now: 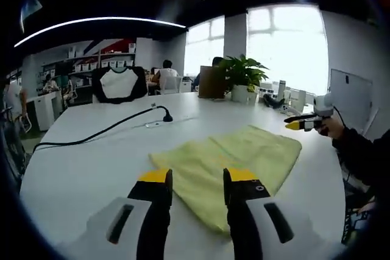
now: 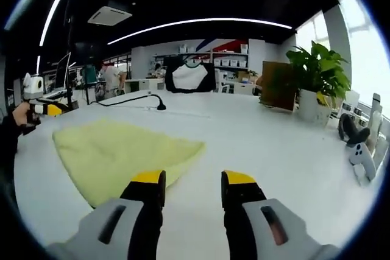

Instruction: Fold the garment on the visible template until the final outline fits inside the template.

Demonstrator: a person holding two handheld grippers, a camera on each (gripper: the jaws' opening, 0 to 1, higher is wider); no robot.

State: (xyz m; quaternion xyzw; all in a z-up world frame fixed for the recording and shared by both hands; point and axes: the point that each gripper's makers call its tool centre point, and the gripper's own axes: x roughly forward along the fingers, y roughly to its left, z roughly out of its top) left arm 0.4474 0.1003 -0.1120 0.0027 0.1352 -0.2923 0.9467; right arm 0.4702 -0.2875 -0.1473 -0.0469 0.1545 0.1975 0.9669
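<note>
Left gripper view
Cable: black, runs from the left edge across the table to a small foot near its far middle.
Left gripper: jaws spread apart, nothing between them, hovering over the near edge of the cloth.
Cloth: pale yellow, lying flat on the white table, partly folded with a fold line across it; no template outline can be made out under it.
Plant: potted, at the table's far side, beside a brown box.
Right gripper: held by a hand at the right, above the table past the cloth's right corner; I cannot tell its jaw gap here.

Right gripper view
Left gripper: at the far left, in a hand, just off the cloth's left corner.
Cloth: left of centre, a rough triangle.
Right gripper: jaws parted and empty, over bare table beside the cloth's right tip.
Plant: right.
Controllers: white and dark, at the far right edge.
</note>
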